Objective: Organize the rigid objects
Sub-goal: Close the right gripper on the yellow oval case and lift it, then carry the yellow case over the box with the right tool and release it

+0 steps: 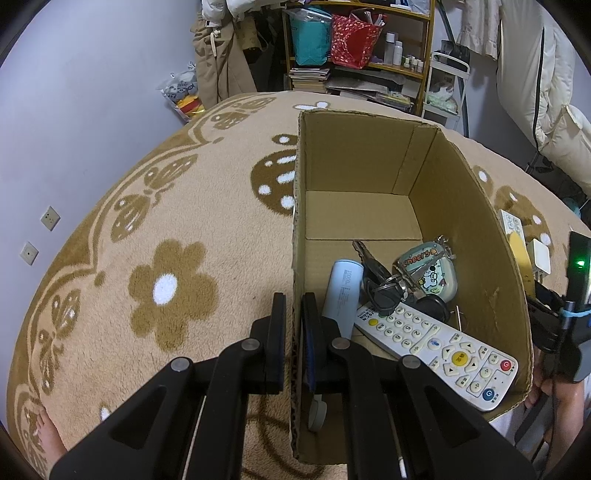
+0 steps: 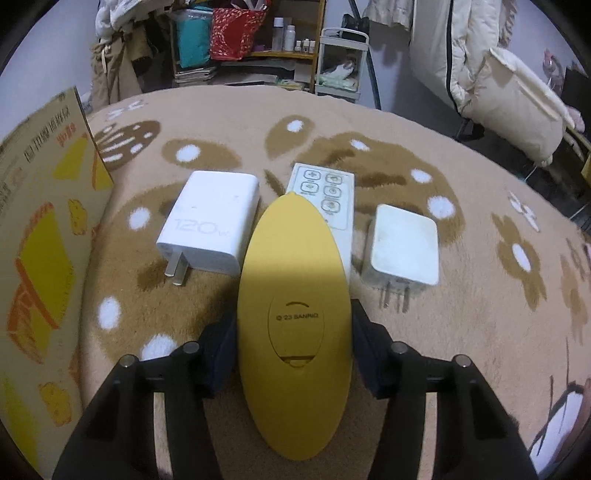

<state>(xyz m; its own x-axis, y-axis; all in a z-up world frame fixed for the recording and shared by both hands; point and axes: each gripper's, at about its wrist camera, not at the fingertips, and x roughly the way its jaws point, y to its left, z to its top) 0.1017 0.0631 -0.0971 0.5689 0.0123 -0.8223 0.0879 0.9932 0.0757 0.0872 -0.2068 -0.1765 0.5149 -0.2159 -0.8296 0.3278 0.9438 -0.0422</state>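
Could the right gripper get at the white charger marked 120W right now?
Probably not yet. The right gripper has the yellow oval case between its fingers, filling it. The 120W charger lies uncovered on the blanket, just ahead to the left.

A beige blanket with brown flowers fills the middle of both views — behind it, at the top, a wooden shelf holds a red bag and bottles.

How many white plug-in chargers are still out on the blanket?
2. The larger charger lies left of the yellow oval item; the smaller charger lies to its right. The box could hide more.
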